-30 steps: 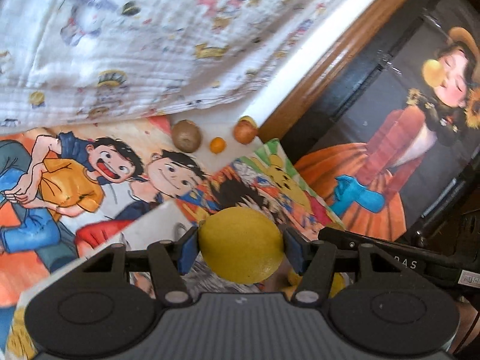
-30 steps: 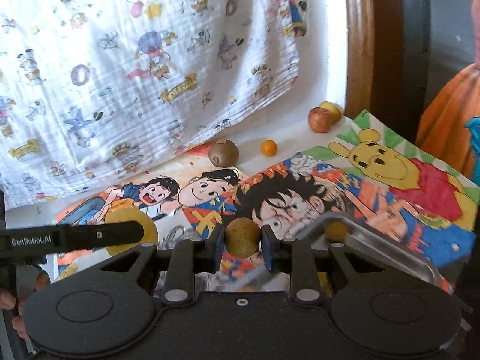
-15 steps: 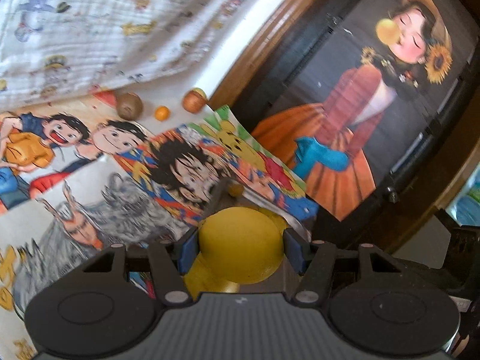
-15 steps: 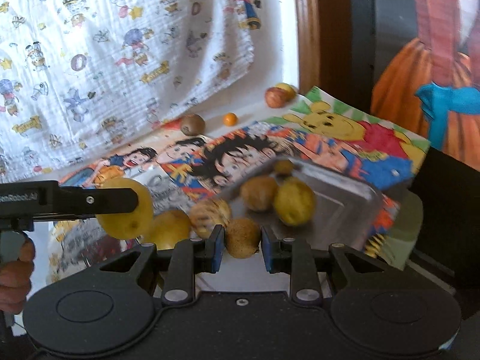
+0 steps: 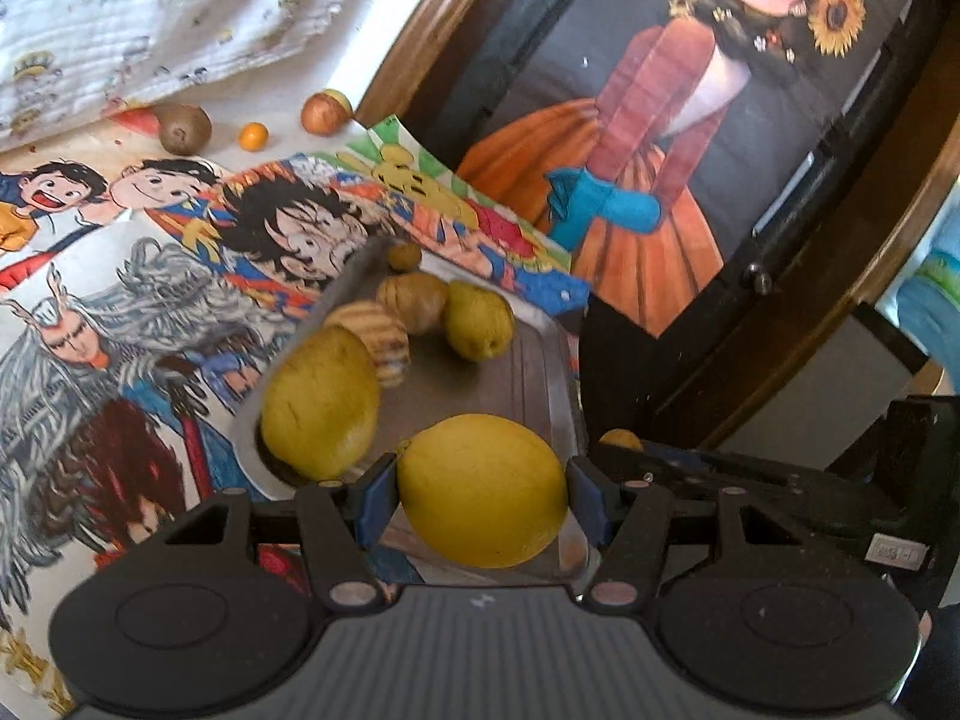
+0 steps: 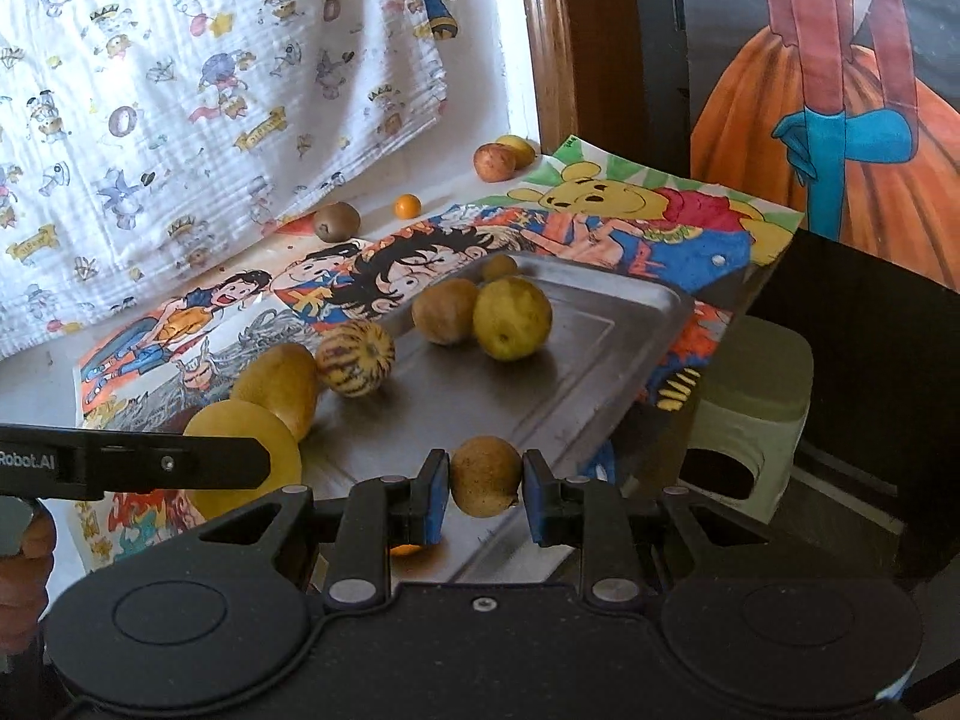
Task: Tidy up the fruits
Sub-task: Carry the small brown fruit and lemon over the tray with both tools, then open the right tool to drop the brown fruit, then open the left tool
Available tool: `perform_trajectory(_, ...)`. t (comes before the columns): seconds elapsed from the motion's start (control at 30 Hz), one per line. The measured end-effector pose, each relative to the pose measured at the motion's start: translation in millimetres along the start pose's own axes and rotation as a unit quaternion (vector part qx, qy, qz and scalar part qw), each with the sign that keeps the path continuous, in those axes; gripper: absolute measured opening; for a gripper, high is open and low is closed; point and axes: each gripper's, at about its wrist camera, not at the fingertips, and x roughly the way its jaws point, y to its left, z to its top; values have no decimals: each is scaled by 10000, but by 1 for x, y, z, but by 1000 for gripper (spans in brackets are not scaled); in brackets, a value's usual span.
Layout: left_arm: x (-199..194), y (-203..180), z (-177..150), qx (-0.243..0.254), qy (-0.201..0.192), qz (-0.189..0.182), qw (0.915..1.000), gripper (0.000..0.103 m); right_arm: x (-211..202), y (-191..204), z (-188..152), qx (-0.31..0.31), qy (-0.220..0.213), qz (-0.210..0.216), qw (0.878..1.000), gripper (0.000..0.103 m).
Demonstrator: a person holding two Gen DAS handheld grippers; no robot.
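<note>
Left gripper (image 5: 482, 495), black with blue pads: jaws clamped on a large round yellow fruit (image 5: 483, 489), held over the near end of a flat rectangular metal tray (image 5: 528, 360). Right gripper (image 6: 485, 489), same build: jaws narrowed tight on a small brown-speckled oval fruit (image 6: 485, 483), hanging over the tray's near edge. In the left view, only the top of that small fruit seen past the right gripper's finger, just right of the tray.

On the tray, seen from the right wrist: a big yellow-green lumpy fruit (image 6: 277, 387) at the left rim, a striped yellow-and-maroon round fruit (image 6: 355, 359) just beside it, a tan round fruit (image 6: 445, 311) touching a yellow-green round fruit (image 6: 512, 317), and a little tan fruit (image 6: 499, 267) at the far end.

Tray set on colourful cartoon posters (image 6: 630, 222) spread over the counter. Beyond the posters, on bare white counter (image 6: 372, 222) near a hanging cartoon-print white cloth (image 6: 210, 78): a brown fuzzy kiwi (image 6: 337, 221), a tiny orange round fruit (image 6: 407, 205), and a reddish-brown fruit (image 6: 494, 162) touching a yellow one (image 6: 519, 150). Fingers (image 6: 24, 564) visible at the lower left of the right view, under the left gripper's arm.
</note>
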Motion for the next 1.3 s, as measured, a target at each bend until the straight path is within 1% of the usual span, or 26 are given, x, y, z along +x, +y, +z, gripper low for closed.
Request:
perform_trajectory(0.23,10,-8,-6,131,113,199,9997,64,3,-5,-4,34,3,54,10000,28)
perform_trajectory(0.43,19,-12,-8,172,154,390,9990,64,10,-3,-3,-93,24,103,9999,28)
perform_trajectory(0.63,27,-15,-8,215,80,489,9985,64,22,-9,3,-73,41,95,9999,28)
perform_trajectory(0.83,37,-12,-6,210,51,674,9975,64,35,-12,6,38,65,119,9999,28)
perform_trajectory(1.13,43,-6,-6,105,65,628,9980,64,44,-15,8,152,99,112,9998,28)
perform_trajectory(1.3,43,-1,-6,-43,49,539,9985,65,47,-15,7,206,108,106,9997,28)
